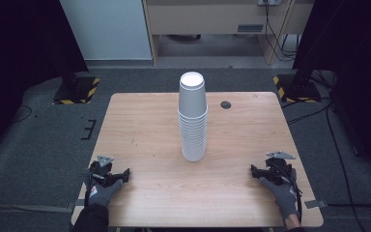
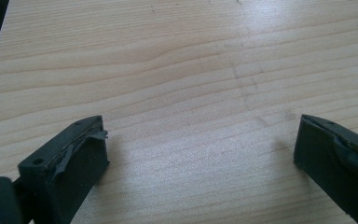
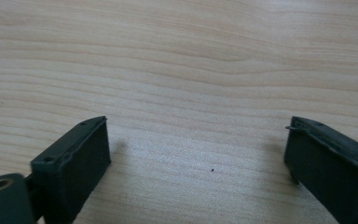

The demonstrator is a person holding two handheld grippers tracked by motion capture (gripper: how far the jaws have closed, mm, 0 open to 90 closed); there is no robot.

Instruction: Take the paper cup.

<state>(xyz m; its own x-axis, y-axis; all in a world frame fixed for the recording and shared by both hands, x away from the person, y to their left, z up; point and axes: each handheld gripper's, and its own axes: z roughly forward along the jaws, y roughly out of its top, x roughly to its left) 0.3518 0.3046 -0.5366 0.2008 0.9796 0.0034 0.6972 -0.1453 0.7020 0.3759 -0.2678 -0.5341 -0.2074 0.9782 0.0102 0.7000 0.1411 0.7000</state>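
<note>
Tall stack of white paper cups (image 1: 192,118), nested mouth-down, upright at mid-desk, a little toward the far edge; placed there within equal reach of both sides, probably for pulling cups off one by one. Light wooden desk (image 1: 145,125) otherwise bare. Left gripper (image 1: 118,175) near the front-left corner, jaws spread wide, nothing between them; right gripper (image 1: 256,171) near the front-right corner, likewise agape and empty; both low over the wood, well apart from the stack, seemingly parked ready to begin.

Cup stack (image 1: 192,117) mid-table (image 1: 140,125); left gripper (image 1: 118,175), right gripper (image 1: 257,171) near front corners
</note>
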